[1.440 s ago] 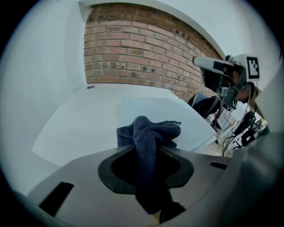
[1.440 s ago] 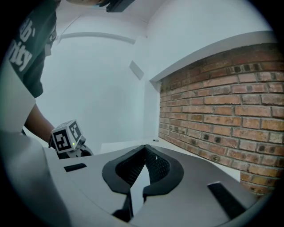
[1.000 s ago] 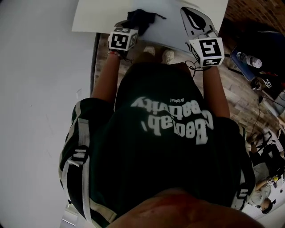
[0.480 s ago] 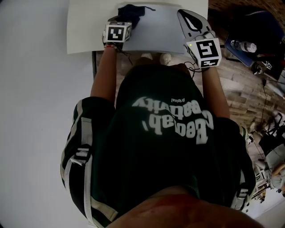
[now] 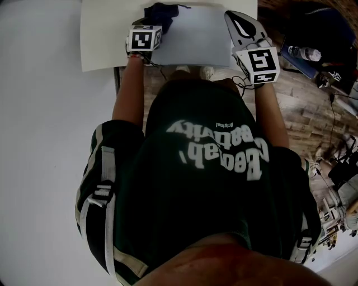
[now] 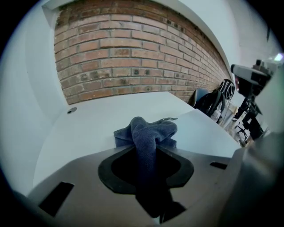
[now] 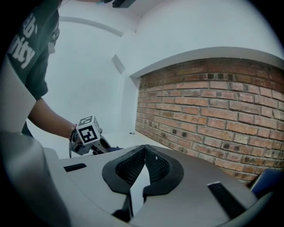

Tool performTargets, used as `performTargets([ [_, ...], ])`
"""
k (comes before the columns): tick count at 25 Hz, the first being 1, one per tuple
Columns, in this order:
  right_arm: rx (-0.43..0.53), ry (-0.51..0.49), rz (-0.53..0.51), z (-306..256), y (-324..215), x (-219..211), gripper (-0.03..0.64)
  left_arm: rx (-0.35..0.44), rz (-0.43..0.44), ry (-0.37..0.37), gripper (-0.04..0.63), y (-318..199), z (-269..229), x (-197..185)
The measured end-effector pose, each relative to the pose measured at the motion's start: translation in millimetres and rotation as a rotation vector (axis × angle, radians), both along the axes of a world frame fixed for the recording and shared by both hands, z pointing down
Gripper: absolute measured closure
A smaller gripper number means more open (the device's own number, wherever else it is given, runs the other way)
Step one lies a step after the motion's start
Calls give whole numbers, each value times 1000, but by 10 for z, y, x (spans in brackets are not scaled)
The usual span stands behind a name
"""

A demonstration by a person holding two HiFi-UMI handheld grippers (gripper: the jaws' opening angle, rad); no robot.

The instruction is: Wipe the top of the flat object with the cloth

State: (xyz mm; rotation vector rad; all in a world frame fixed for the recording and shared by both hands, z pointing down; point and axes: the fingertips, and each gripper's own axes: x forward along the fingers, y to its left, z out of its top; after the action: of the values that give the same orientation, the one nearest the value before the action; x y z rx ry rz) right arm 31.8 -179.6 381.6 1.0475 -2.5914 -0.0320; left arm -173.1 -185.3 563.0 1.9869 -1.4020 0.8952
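A dark blue cloth [image 6: 148,133] bunches up on the white table [image 5: 103,39], at the left end of a pale flat sheet [image 5: 196,33]. My left gripper [image 6: 146,153] is shut on the cloth, and a fold of it hangs down between the jaws. In the head view the left gripper [image 5: 152,25] sits at the sheet's near left corner, with the cloth [image 5: 161,11] just beyond it. My right gripper [image 5: 235,17] is over the sheet's right edge. Its jaws are shut on nothing, and the right gripper view [image 7: 144,150] shows the tips meeting.
A brick wall [image 6: 133,53] stands behind the table. A small round grommet [image 6: 71,110] sits in the tabletop at the far left. Bags and gear [image 5: 313,53] lie on the wood floor to the right. The person's torso [image 5: 207,167] fills most of the head view.
The left gripper has shifted slightly left and farther over the table, with the cloth still in it. The right gripper has hardly moved.
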Motion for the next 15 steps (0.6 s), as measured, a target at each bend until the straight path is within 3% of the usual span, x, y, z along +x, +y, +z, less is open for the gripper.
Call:
performTargets([
  [7,-7,-5,-33,-14,22,-24,623,-12,148,22,483,314,-65,612],
  [15,-1,-8,-38,21,19,-3,623,-88,467,115,483,1123,-42,1666],
])
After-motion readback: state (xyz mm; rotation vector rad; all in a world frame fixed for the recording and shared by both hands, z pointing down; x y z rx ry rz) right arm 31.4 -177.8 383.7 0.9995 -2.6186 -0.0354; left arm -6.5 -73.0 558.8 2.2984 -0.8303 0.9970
